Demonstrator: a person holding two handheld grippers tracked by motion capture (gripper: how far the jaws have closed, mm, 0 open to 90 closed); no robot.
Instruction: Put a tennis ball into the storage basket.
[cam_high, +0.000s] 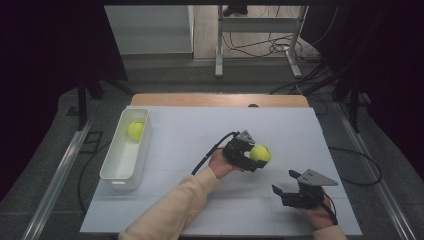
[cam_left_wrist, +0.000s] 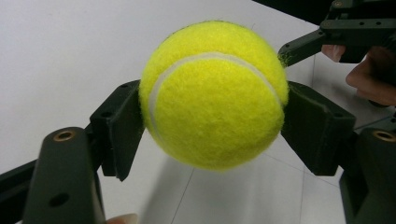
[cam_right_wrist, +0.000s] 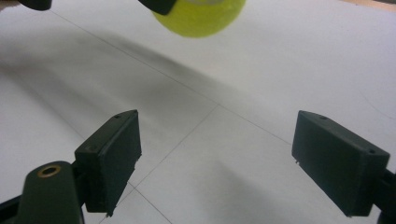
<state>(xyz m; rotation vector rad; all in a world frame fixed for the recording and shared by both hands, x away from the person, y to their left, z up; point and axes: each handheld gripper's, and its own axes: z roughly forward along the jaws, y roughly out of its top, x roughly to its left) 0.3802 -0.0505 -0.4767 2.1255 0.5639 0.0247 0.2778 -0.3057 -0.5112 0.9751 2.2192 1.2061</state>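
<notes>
A yellow tennis ball (cam_high: 260, 153) (cam_left_wrist: 214, 95) is held above the white table, clamped between the two black jaws of my left gripper (cam_high: 252, 156) (cam_left_wrist: 212, 128), which is shut on it. The ball's underside (cam_right_wrist: 201, 16) also hangs at the top of the right gripper view. My right gripper (cam_high: 283, 193) (cam_right_wrist: 217, 161) hovers low near the table's front right, open, with nothing between its fingers. A second tennis ball (cam_high: 135, 130) lies in the far end of a white rectangular bin (cam_high: 116, 170) at the table's left.
The white table surface (cam_high: 190, 135) spreads between the bin and the grippers, with a wooden strip (cam_high: 220, 100) along its far edge. Beyond the table stand a metal frame's legs (cam_high: 219, 50) and loose cables (cam_high: 280, 47) on the floor.
</notes>
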